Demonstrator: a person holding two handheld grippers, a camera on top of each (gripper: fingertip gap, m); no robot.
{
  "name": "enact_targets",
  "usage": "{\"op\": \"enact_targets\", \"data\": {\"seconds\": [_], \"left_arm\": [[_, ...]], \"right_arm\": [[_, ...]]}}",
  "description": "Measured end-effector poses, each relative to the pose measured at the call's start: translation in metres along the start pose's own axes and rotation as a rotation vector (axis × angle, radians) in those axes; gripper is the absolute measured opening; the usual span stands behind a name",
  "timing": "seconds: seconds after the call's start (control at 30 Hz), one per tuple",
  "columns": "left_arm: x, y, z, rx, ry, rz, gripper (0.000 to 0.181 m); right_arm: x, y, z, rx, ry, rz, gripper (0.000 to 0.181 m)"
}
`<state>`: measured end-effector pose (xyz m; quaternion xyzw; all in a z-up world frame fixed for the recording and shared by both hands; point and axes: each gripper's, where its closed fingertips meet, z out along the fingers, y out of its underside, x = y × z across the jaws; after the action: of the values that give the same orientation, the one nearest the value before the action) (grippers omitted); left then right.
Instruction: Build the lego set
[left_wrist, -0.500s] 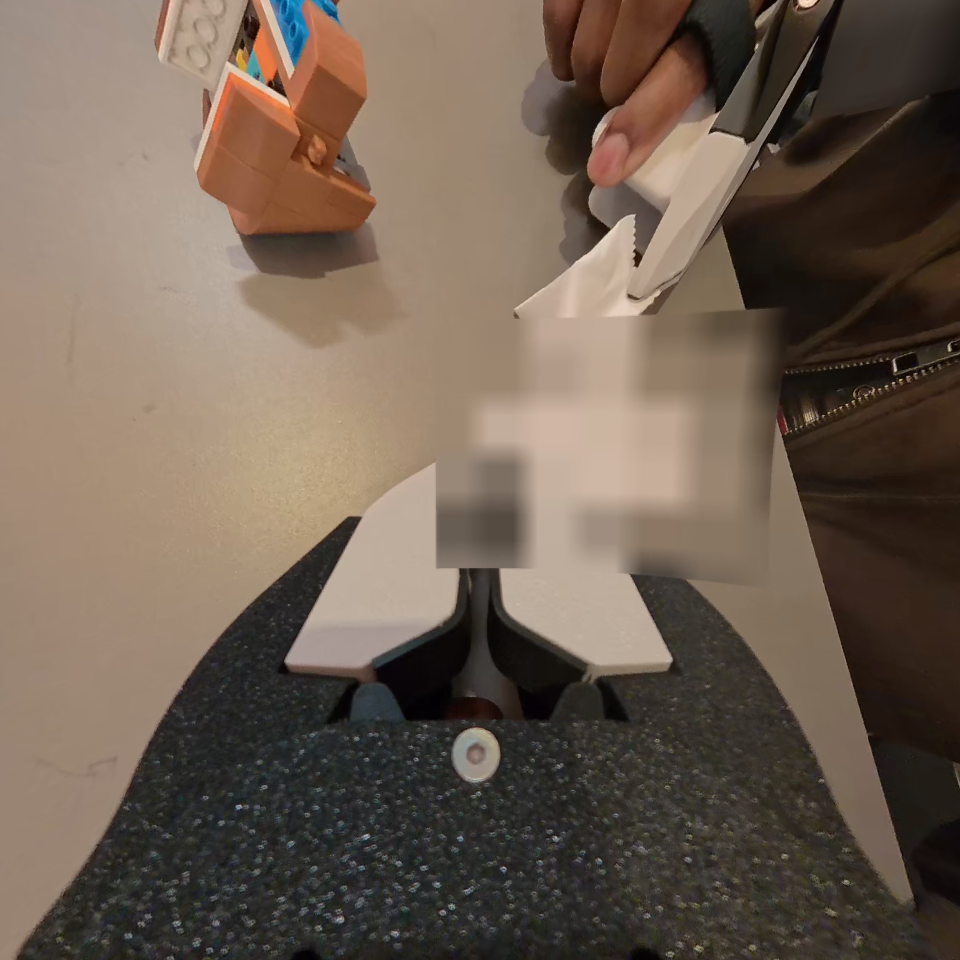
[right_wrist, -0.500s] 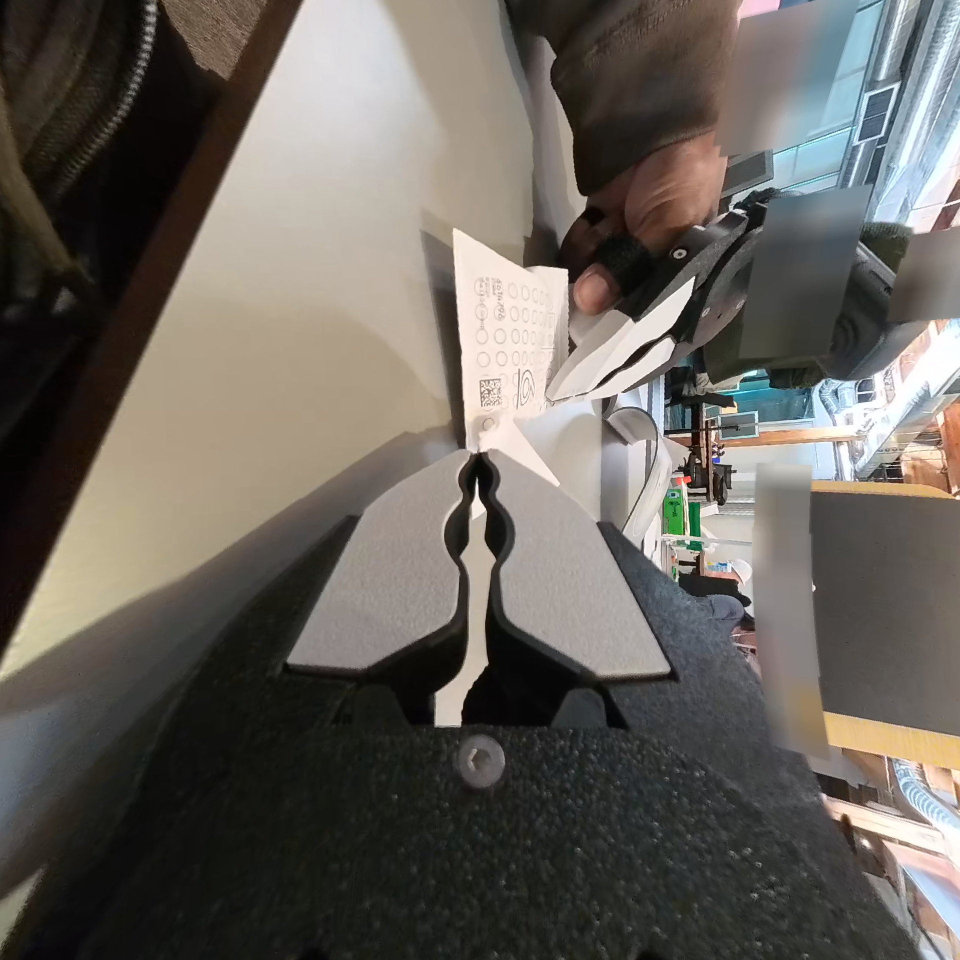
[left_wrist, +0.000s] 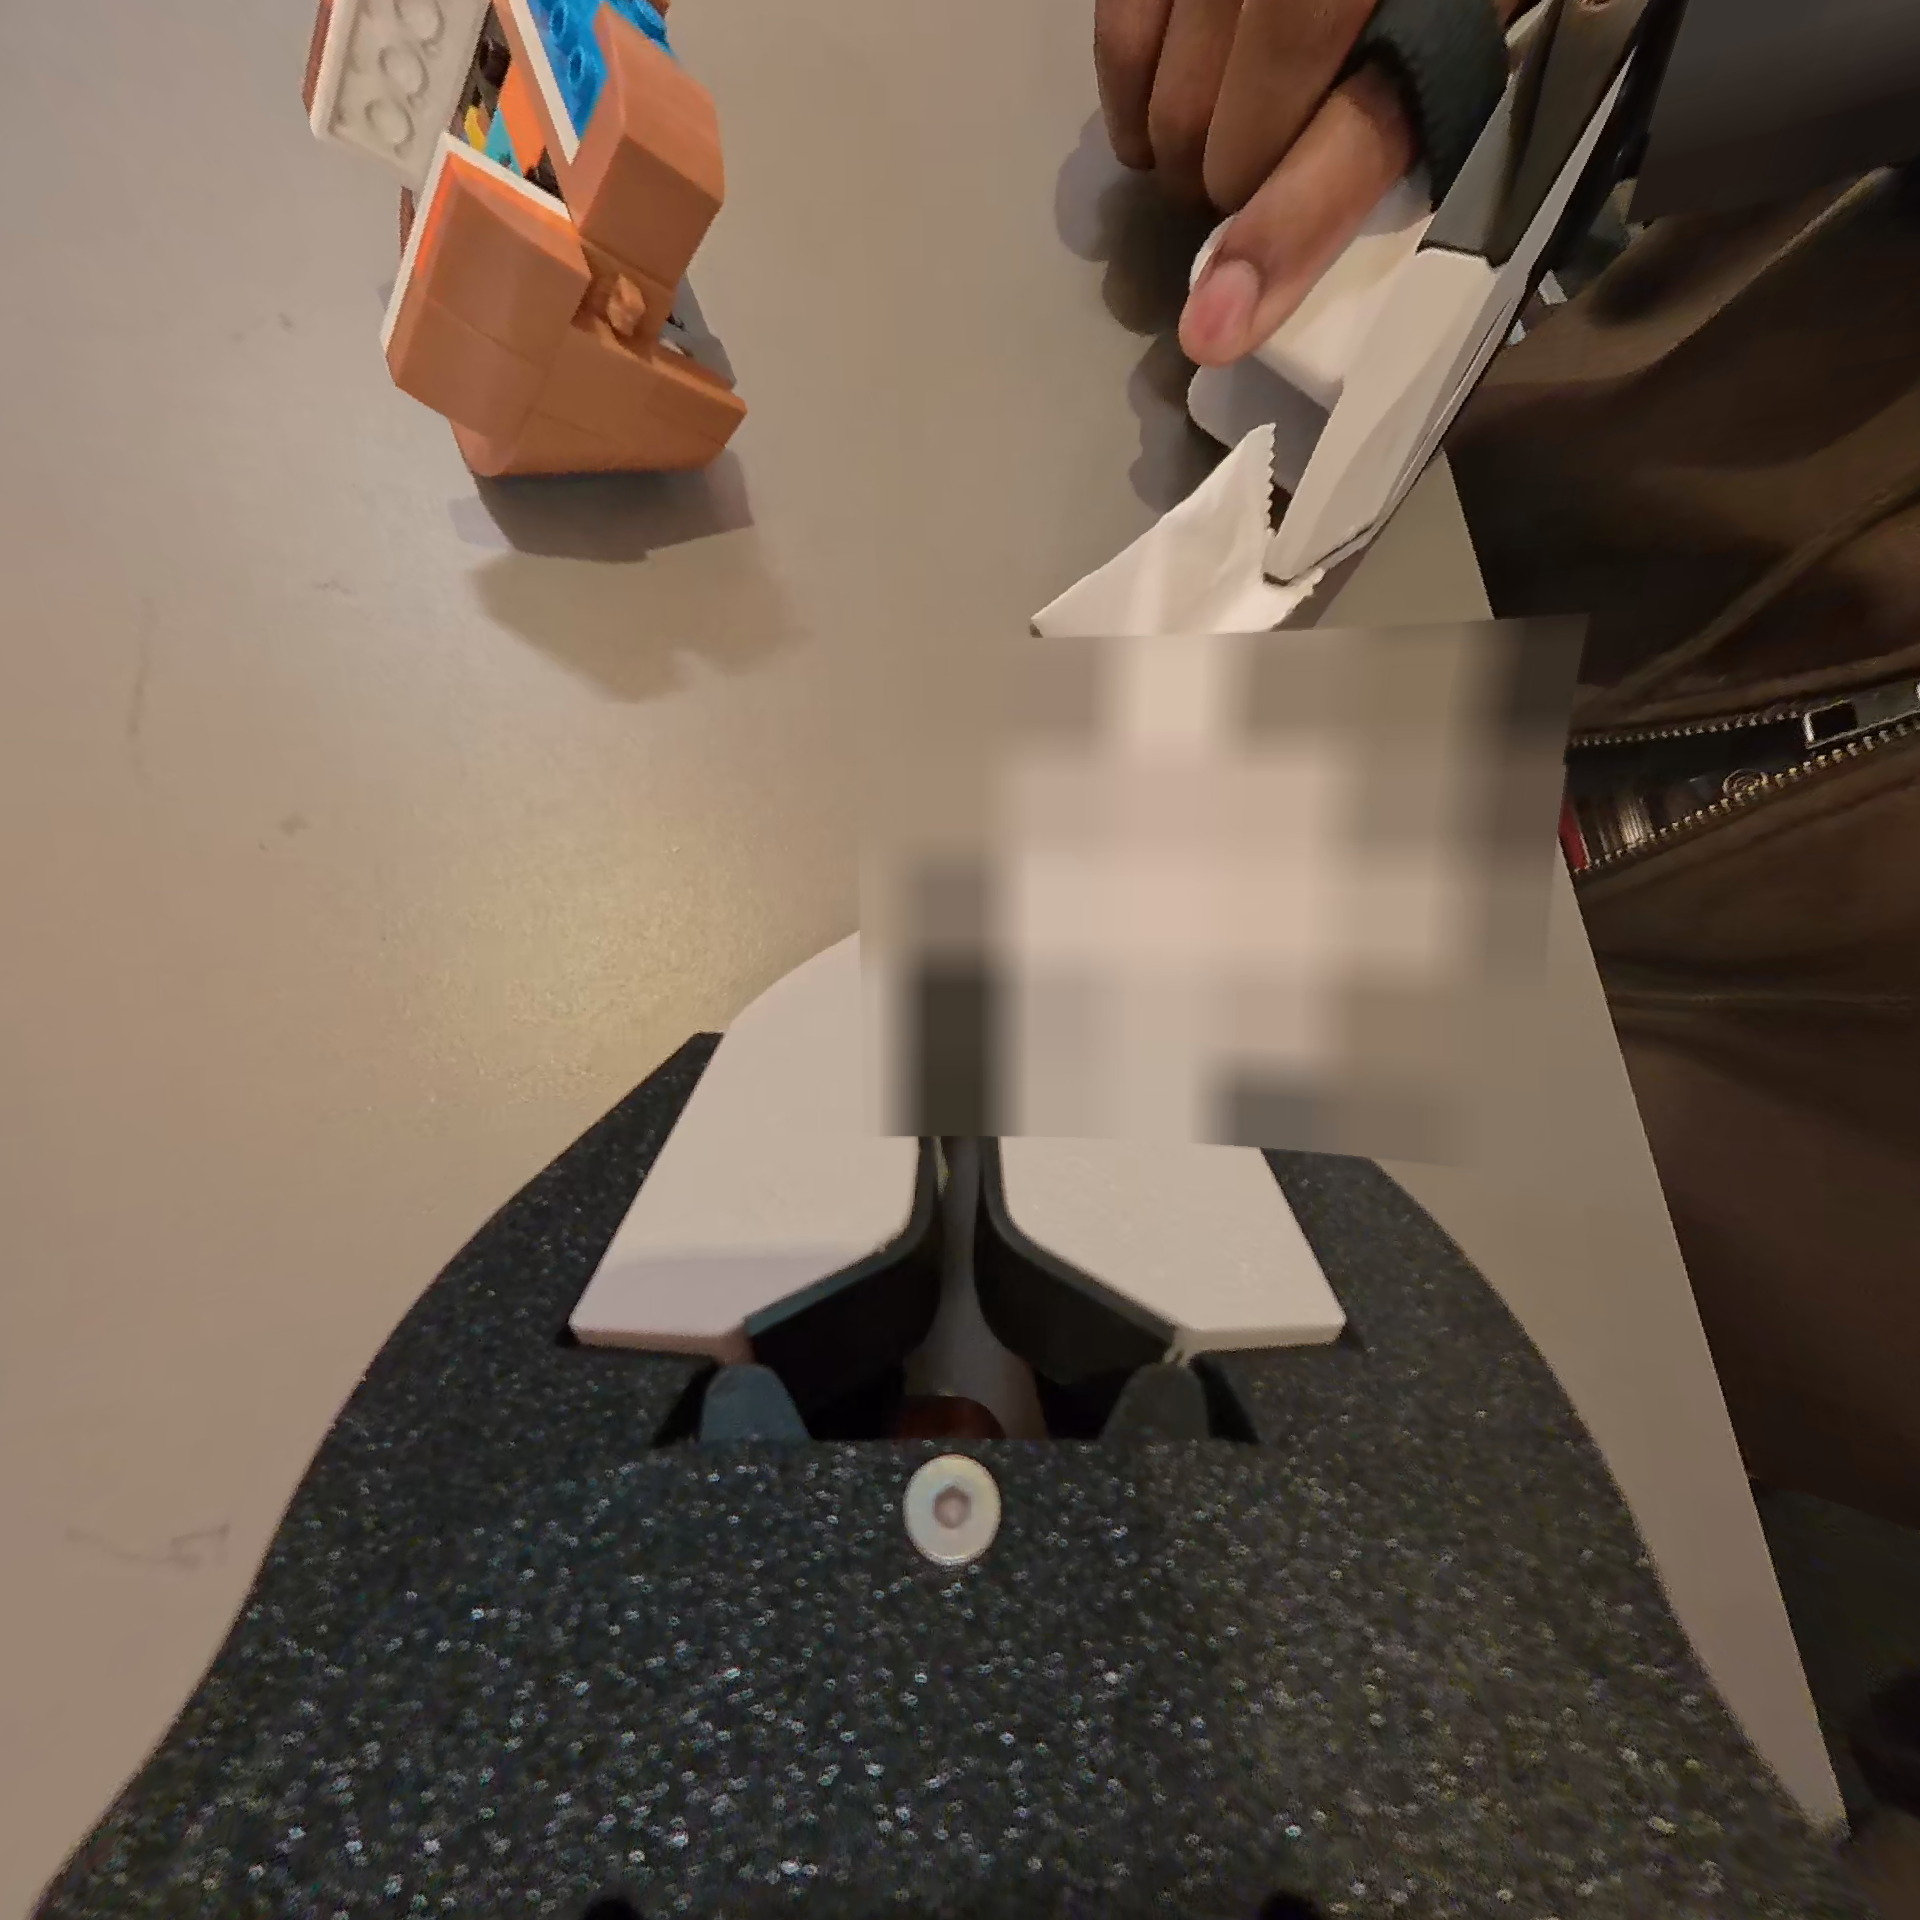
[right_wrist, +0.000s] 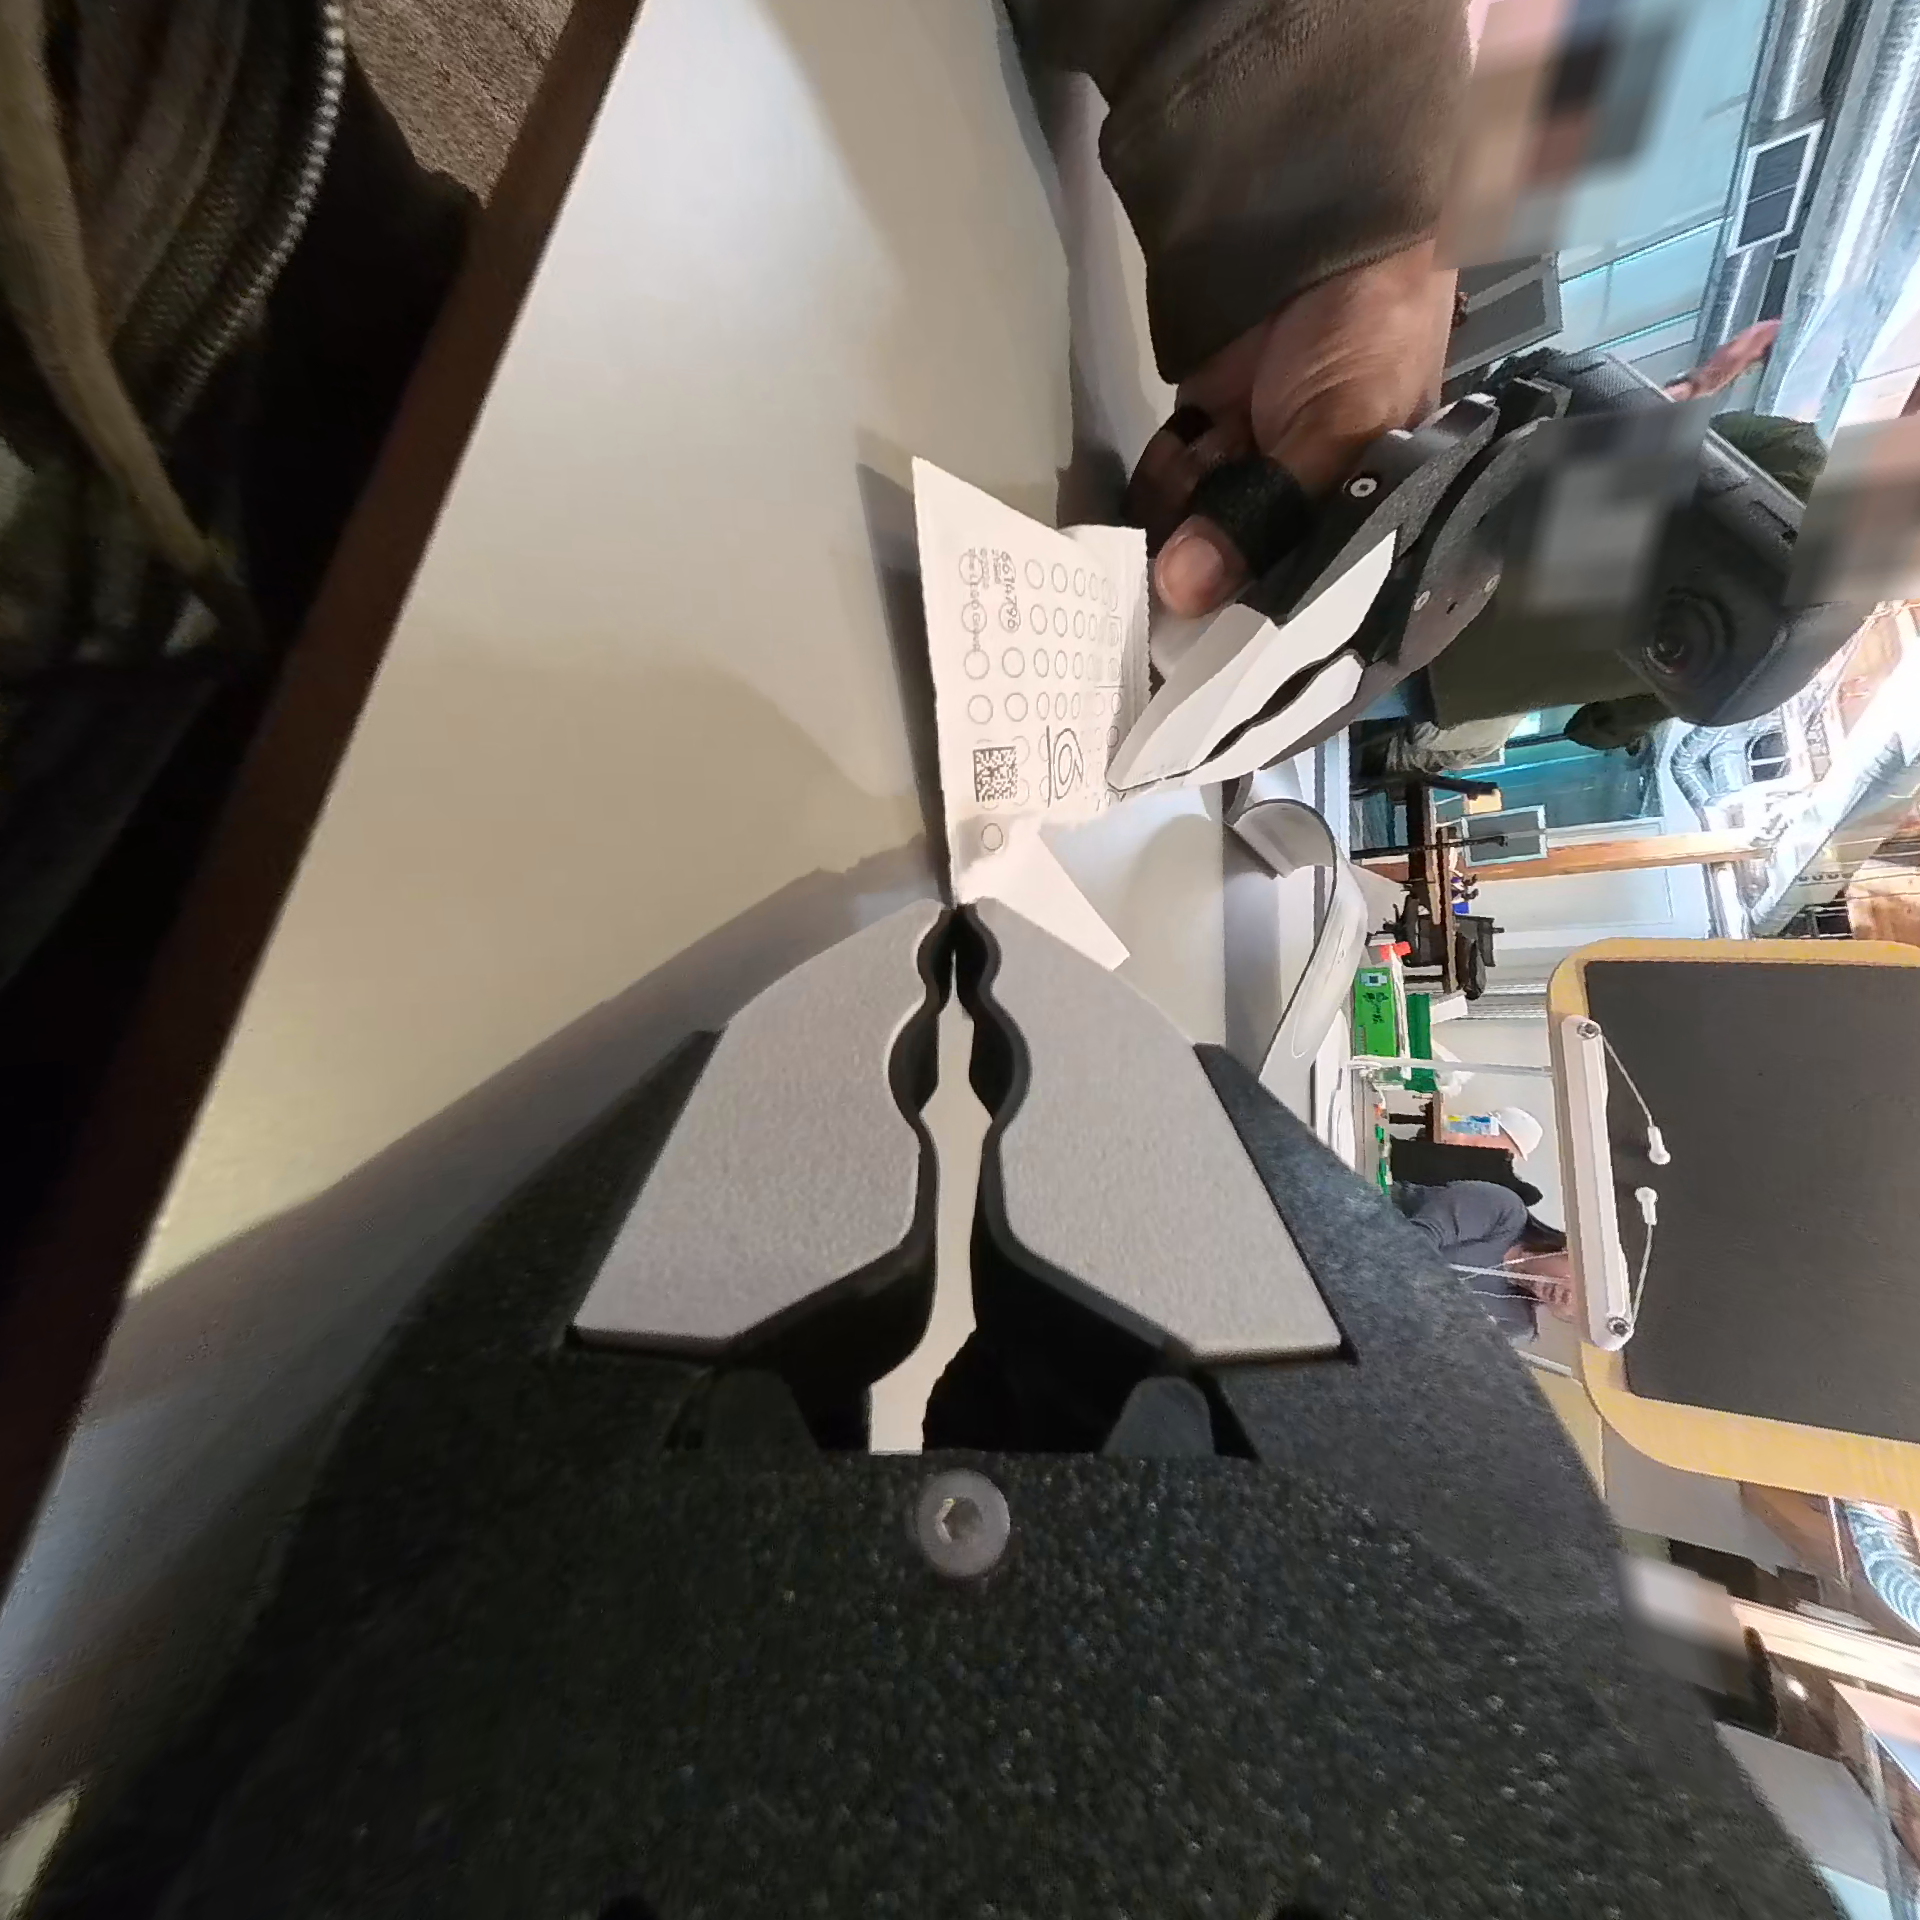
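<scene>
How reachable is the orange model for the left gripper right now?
Likely not yet. Nothing stands on the table between it and the model, but the left gripper is shut on the paper bag, which the right gripper also pinches; it would need to let go first.

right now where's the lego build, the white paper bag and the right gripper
lego build (left_wrist: 582, 312): left wrist view, orange side block.
white paper bag (right_wrist: 1023, 686): right wrist view, printed face.
right gripper (right_wrist: 956, 914): right wrist view, closed tips pinching the bag's edge.
</scene>
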<state>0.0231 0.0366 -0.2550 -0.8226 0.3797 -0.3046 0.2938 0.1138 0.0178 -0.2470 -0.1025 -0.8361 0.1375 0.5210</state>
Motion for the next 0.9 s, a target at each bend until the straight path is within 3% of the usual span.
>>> {"op": "enact_targets", "data": {"seconds": [0.27, 0.47, 0.67, 0.9], "left_arm": [[0.002, 0.000, 0.001, -0.008, 0.002, 0.015, 0.000], [0.001, 0.002, -0.001, -0.003, -0.013, 0.043, 0.000], [0.001, 0.002, -0.002, 0.004, -0.023, 0.068, 0.000], [0.002, 0.003, -0.001, -0.004, -0.033, 0.099, 0.000]], "right_arm": [[-0.002, -0.002, -0.002, 0.019, -0.011, -0.005, 0.000], [0.027, 0.003, -0.006, 0.041, 0.099, -0.004, 0.002], [0.050, 0.007, -0.016, 0.053, 0.092, 0.038, 0.019], [0.062, 0.013, 0.015, -0.020, -0.106, 0.186, 0.045]]}}
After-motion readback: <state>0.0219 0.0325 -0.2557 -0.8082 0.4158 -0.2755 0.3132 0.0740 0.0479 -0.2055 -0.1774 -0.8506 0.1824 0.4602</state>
